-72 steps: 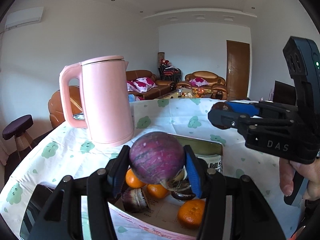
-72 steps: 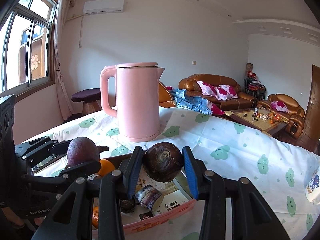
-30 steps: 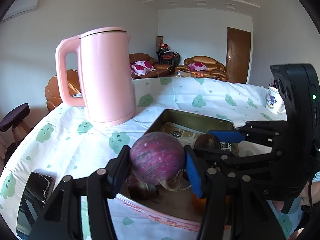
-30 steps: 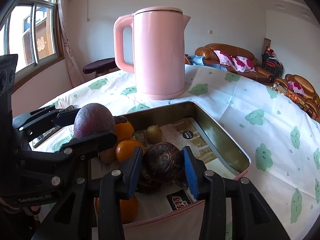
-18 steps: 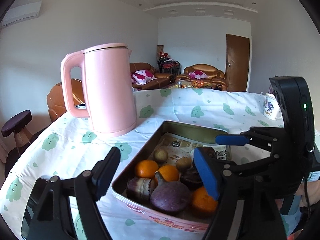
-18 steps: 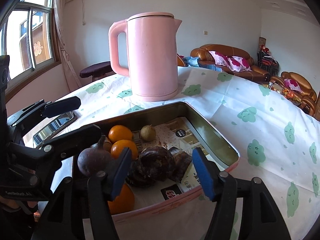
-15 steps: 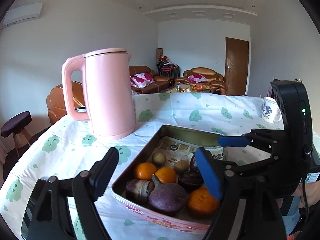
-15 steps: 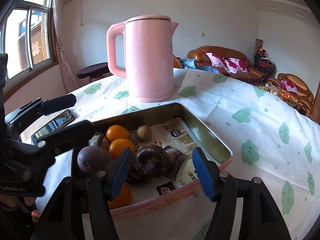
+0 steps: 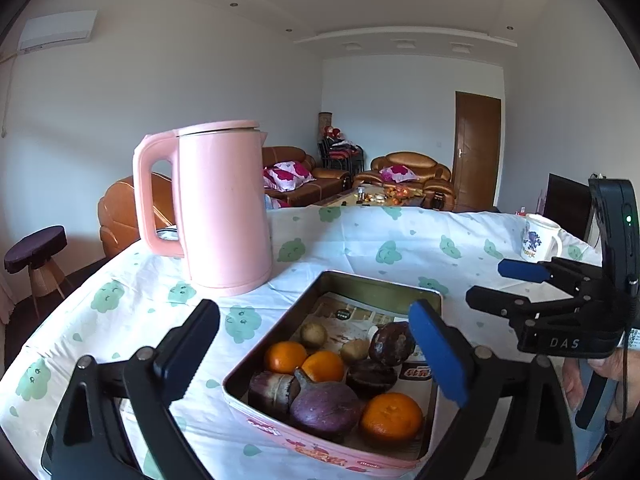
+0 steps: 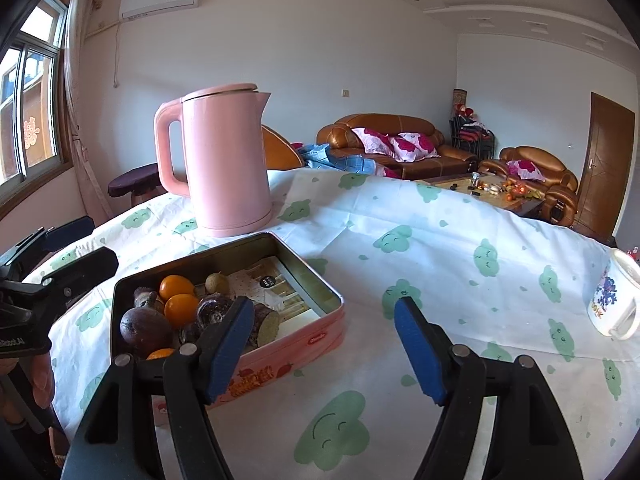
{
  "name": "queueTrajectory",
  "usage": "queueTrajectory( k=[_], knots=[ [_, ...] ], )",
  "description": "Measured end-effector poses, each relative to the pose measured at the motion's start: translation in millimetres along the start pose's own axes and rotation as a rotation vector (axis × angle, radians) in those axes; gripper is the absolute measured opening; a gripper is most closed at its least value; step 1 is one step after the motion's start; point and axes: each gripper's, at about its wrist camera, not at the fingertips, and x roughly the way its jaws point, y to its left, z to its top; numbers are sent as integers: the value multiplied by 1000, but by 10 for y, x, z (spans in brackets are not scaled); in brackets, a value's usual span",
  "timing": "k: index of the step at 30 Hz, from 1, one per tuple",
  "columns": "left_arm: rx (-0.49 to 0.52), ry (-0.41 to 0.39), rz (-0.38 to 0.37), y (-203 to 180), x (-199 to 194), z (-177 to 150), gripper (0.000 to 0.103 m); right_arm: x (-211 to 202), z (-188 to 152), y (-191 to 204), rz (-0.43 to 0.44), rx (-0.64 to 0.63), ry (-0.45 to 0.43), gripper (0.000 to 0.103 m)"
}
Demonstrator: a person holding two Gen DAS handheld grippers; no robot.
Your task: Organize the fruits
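Observation:
A pink tin (image 9: 380, 285) on the table holds several fruits. A purple fruit (image 9: 325, 406) lies at its near end beside an orange (image 9: 391, 412), and a dark round fruit (image 9: 385, 343) sits further in. My left gripper (image 9: 313, 354) hovers just short of the tin, jaws opening wide, nothing held. In the right wrist view the tin (image 10: 288, 360) sits to the left with the purple fruit (image 10: 144, 330) and the dark fruit (image 10: 212, 310) inside. My right gripper (image 10: 323, 348) is over bare cloth beside it, jaws opening, empty. Each gripper shows in the other's view: right gripper (image 9: 505, 286), left gripper (image 10: 76, 246).
A tall pink kettle (image 9: 224, 208) stands just behind the tin, also seen as the kettle (image 10: 224, 160). A white printed mug (image 10: 612, 300) sits at the table's right edge. The tablecloth (image 10: 440, 240) is white with green clouds. A stool and sofas stand beyond.
Both grippers let go of their fruits, which now lie in the tin. Both sets of jaws spread wide. The right gripper pulled back and to the right, off the tin.

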Motion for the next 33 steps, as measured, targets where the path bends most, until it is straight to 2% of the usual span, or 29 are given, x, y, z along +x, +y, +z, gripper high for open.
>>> queueTrajectory(
  k=[6,33],
  knots=[
    [11,-2,-1,-43,-7,6,102,-150,-39,-2,-45,-18,-23,77],
    [59,12,8,-212,15,-9,103,-363,-125,-122,-71,6,-69,79]
  ],
)
